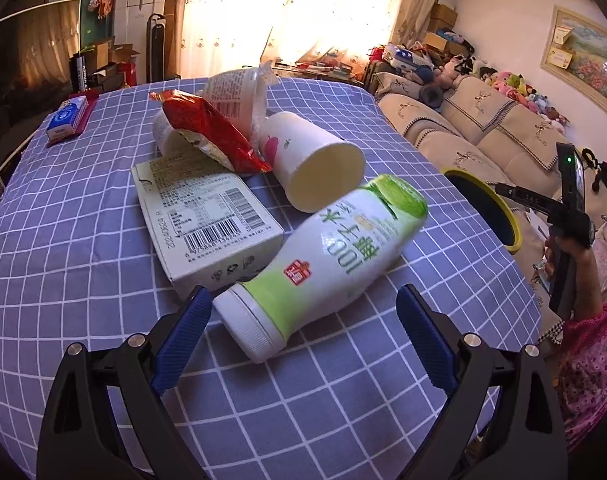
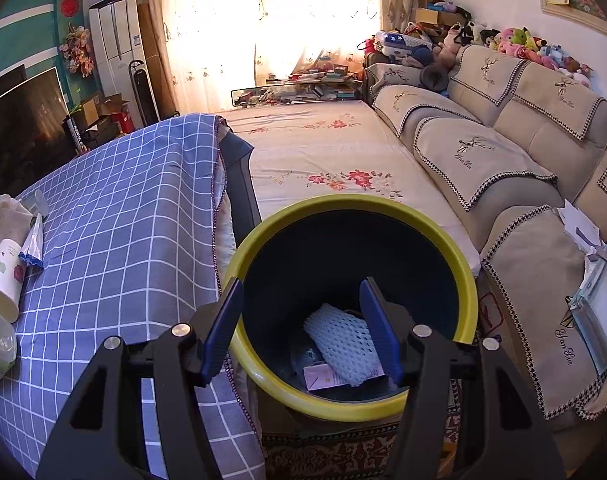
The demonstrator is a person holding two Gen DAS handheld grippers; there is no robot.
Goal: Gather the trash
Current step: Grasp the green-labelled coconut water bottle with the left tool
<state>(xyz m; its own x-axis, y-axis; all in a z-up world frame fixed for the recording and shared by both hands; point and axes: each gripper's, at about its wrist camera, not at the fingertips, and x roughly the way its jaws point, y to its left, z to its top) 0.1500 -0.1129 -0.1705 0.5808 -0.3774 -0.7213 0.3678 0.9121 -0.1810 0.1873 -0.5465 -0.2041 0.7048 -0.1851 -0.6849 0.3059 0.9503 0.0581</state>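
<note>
A red wrapper (image 1: pixel 211 132) is hiding part of the cups behind it on the checked surface (image 1: pixel 63 248). A green-and-white bottle (image 1: pixel 323 264) is lying on its side, cap toward the wide-open left claw (image 1: pixel 303 312), base pointing away. The right claw (image 2: pixel 301 320), open and empty, is hanging over the yellow-rimmed bin (image 2: pixel 343 204) holding white foam netting (image 2: pixel 343 344).

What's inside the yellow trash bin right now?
Inside the yellow trash bin lies a white foam net sleeve. It rests partly on a pinkish carton at the bottom. Whatever is under those two is hidden, and the near wall blocks part of the floor.
</note>
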